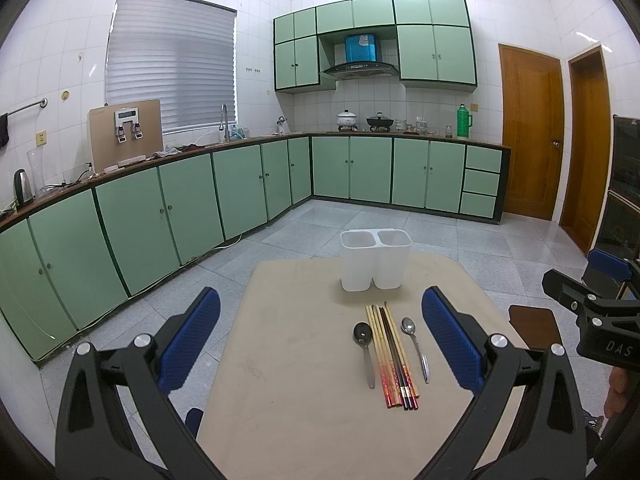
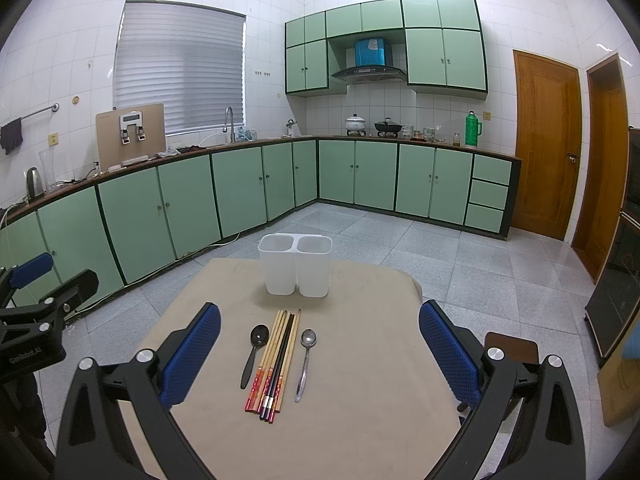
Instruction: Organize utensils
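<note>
Both the left gripper [image 1: 320,332] and right gripper [image 2: 320,340] hover spread and empty. A clean start would pinch the chopsticks [image 2: 276,360] mid-shaft, then drop them upright into the white holder [image 2: 296,266].

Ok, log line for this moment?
left gripper open | right gripper open | chopsticks, two spoons on table | holder empty

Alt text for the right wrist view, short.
On a beige table, a bundle of chopsticks lies between a black spoon and a metal spoon, before an empty white two-compartment holder. The open right gripper frames them.
</note>
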